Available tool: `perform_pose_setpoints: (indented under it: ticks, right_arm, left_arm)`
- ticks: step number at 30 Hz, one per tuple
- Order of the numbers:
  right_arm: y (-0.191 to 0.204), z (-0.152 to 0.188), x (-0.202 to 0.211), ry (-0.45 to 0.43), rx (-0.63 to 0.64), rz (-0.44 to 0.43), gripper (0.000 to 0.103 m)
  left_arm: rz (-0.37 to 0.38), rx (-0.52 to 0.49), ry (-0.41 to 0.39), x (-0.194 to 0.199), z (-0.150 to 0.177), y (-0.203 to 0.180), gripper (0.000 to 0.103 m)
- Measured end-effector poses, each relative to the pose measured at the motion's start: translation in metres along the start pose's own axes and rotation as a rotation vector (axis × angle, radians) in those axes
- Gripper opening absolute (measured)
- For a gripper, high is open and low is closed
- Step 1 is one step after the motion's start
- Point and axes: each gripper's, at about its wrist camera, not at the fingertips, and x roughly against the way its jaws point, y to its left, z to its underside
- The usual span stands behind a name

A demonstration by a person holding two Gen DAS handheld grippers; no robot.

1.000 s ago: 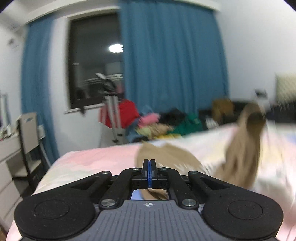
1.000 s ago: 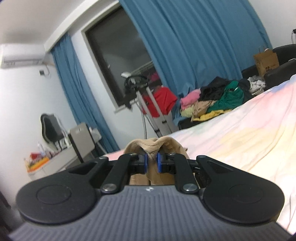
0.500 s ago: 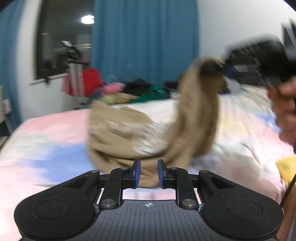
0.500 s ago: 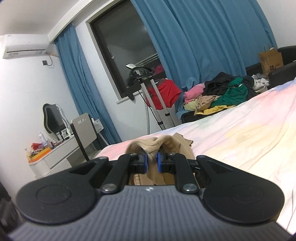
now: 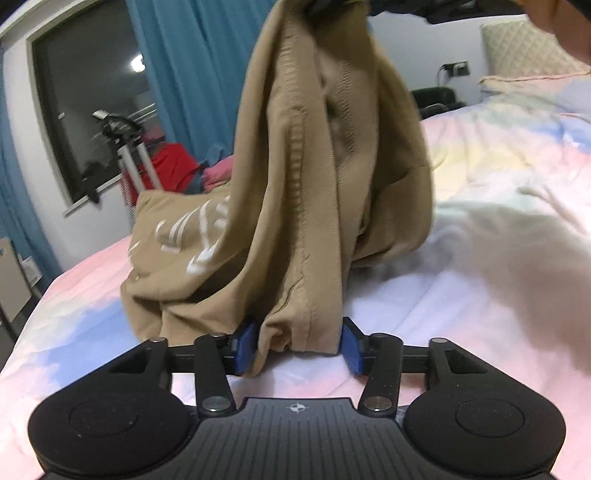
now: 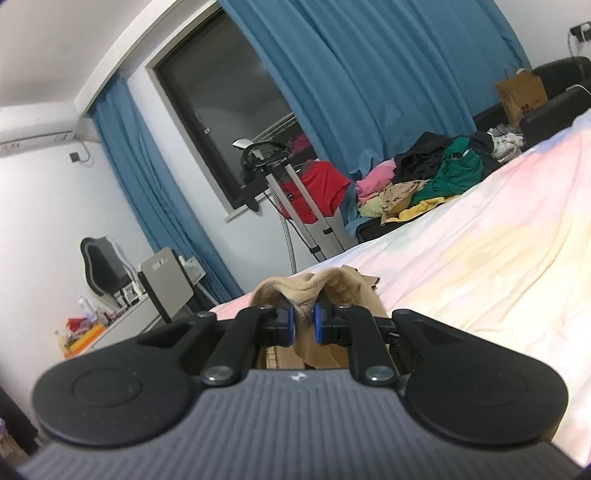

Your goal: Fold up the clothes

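The upper end of the tan knitted garment with white printed lettering (image 5: 295, 192) runs out of the top of the left wrist view, where a dark blurred shape and part of a person's hand (image 5: 557, 26) are cut off by the frame, so what grips it up there cannot be made out from that side. The white lettering is creased and unreadable.

In the left wrist view the garment hangs in a tall column of ribbed folds, its lower part spread flat to the left on the pastel pink, blue and yellow bedsheet (image 5: 480, 258). Its bottom hem sits between the blue pads of the left gripper (image 5: 297, 345), whose jaws are opening; the left pad touches cloth, the right pad stands just clear.

In the right wrist view the right gripper (image 6: 303, 325) is clamped on a bunched fold of the same tan cloth (image 6: 306, 291), held above the bed.

The sheet lies bare to the right of the garment. Along the bed's far edge sits a pile of mixed coloured clothes (image 6: 424, 184), well apart, before long blue curtains (image 6: 369, 81).
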Motion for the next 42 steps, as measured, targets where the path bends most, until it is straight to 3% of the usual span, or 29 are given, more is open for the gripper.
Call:
perform_pose_setpoints:
  ticks: [3,6,11,16,20,24,30,32,34,38,42]
  right_arm:
    - [-0.006,0.000,-0.004,0.006,-0.012,0.020,0.014]
    - [-0.010,0.000,-0.009,0.021,-0.019,0.045,0.014]
    - [-0.012,0.006,-0.019,0.080,-0.009,0.068,0.014]
    - [0.010,0.020,-0.024,0.145,0.088,0.010,0.015]
    - [0.039,0.029,-0.019,0.105,0.179,-0.070,0.015]
    - [0.065,0.041,-0.021,0.110,0.296,-0.096,0.015]
    - [0.061,0.064,-0.047,0.439,0.323,0.047,0.019]
    - [0.062,0.073,-0.044,0.518,0.375,0.094,0.063]
    - [0.062,0.076,-0.033,0.525,0.401,0.112,0.081]
    - [0.079,0.080,-0.016,0.496,0.508,0.071,0.079]
    - [0.117,0.104,-0.007,0.416,0.830,0.031,0.079]
  left_arm:
    - [-0.047,0.067,-0.024,0.005,-0.002,0.014,0.025]
    - [-0.089,0.204,-0.091,0.031,-0.008,0.046,0.016]
    - [-0.111,0.452,-0.218,0.090,-0.022,0.113,0.010]
    - [-0.142,0.529,-0.369,0.167,-0.035,0.160,0.009]
    - [-0.161,0.513,-0.427,0.223,-0.040,0.183,0.009]
    - [-0.156,0.460,-0.367,0.252,-0.024,0.184,0.009]
    - [-0.086,0.525,-0.159,0.228,0.006,0.182,0.010]
    - [-0.041,0.541,-0.135,0.227,0.009,0.180,0.010]
    - [-0.021,0.529,-0.140,0.226,0.008,0.177,0.010]
    - [-0.020,0.498,-0.129,0.221,0.006,0.184,0.011]
    - [-0.019,0.549,-0.138,0.227,0.012,0.187,0.011]
